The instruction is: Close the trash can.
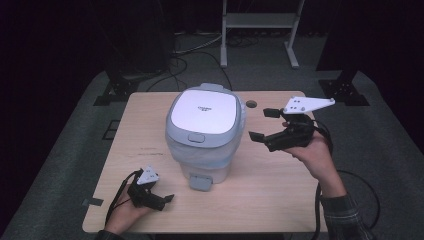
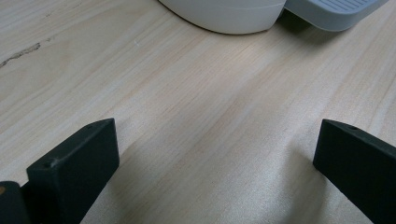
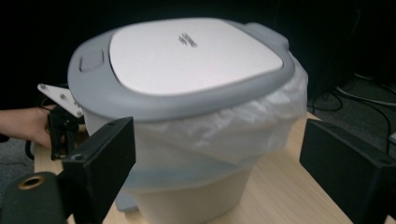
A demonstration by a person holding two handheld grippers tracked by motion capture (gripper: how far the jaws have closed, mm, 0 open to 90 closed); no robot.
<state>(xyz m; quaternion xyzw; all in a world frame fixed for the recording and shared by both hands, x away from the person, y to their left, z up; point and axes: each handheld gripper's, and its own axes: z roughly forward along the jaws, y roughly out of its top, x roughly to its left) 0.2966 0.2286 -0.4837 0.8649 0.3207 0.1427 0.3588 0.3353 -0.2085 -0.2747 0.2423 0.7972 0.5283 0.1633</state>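
I see a lidded white bin (image 1: 205,132) with a plastic liner at the middle of the wooden table (image 1: 280,185). My right gripper (image 1: 261,124) hovers just beside its right side, jaws spread wide, empty. My left gripper (image 1: 165,199) rests near the pedal (image 1: 201,182) — open too.

The right gripper (image 1: 263,124), in the right half of the high view, is a black block with two squared black fingers (image 1: 273,113) and a pale grey three-cornered plate (image 1: 306,105) dotted with small screw holes. A black cable (image 1: 318,200) trails from it past a dark plaid sleeve (image 1: 345,216) at the lower right. The left gripper (image 1: 164,201), lower left, is smaller in frame, black, with its own grey plate (image 1: 148,176) and looping black cable (image 1: 116,200).
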